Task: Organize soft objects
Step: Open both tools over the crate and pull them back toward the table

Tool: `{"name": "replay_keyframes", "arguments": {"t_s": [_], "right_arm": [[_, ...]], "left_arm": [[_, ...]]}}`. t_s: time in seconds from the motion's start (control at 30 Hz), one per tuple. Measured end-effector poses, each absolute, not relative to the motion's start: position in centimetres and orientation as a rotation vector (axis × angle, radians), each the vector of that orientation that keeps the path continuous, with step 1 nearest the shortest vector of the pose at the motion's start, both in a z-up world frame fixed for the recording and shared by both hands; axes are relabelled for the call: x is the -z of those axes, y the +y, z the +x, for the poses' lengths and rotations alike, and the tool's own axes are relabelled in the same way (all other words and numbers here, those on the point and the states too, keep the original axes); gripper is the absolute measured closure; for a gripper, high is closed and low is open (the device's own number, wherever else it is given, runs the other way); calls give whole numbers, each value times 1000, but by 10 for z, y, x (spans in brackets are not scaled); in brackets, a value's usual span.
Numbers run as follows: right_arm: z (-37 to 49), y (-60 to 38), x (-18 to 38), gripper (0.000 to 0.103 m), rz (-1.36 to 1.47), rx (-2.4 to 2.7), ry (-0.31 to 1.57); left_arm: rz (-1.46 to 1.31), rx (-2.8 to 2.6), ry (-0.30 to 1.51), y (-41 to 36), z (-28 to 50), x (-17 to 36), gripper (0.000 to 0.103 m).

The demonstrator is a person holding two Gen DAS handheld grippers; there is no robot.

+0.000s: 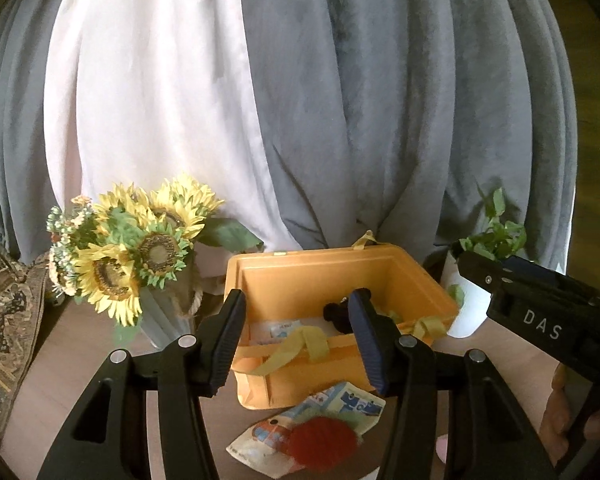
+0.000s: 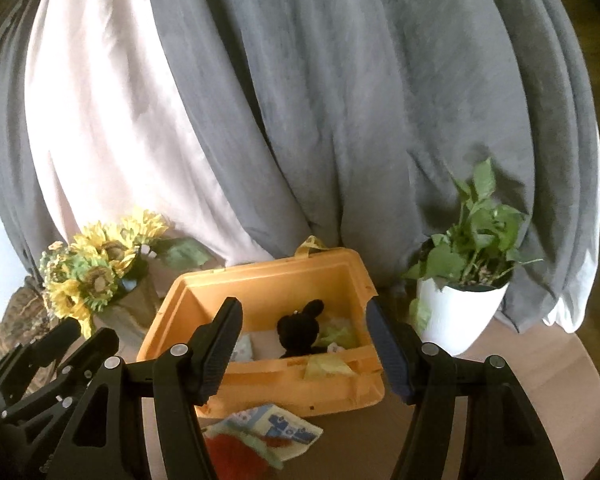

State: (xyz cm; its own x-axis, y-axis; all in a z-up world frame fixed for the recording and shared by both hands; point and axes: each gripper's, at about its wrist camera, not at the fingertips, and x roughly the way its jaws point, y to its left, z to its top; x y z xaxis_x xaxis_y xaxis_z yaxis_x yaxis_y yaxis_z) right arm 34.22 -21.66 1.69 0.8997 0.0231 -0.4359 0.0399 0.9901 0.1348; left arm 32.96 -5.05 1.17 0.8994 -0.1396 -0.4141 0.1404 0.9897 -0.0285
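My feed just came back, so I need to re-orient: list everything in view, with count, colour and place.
bin: 1, orange, table centre
plush toy: 1, black, inside bin
printed cloth: 1, white-blue, on table before bin
fuzzy item: 1, red, on the cloth
sunflower bouquet: 1, yellow, left of bin
potted plant: 1, green in white pot, right of bin
curtains: grey and pale, behind
table: 1, brown
left gripper: 1, black, open
right gripper: 1, black, open

The left gripper (image 1: 298, 340) is held with its jaws spread wide and nothing between them. The right gripper (image 2: 304, 344) is likewise spread and empty, level beside the left. A hand (image 1: 560, 400) grips the right gripper's handle.
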Motion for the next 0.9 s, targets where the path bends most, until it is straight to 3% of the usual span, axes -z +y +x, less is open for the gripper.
{"name": "replay_keyframes", "arguments": {"t_s": [0.9], "right_arm": [[262, -250, 1, 38, 144, 9, 484]], "left_arm": [[17, 150, 486, -87, 254, 9, 50]]}}
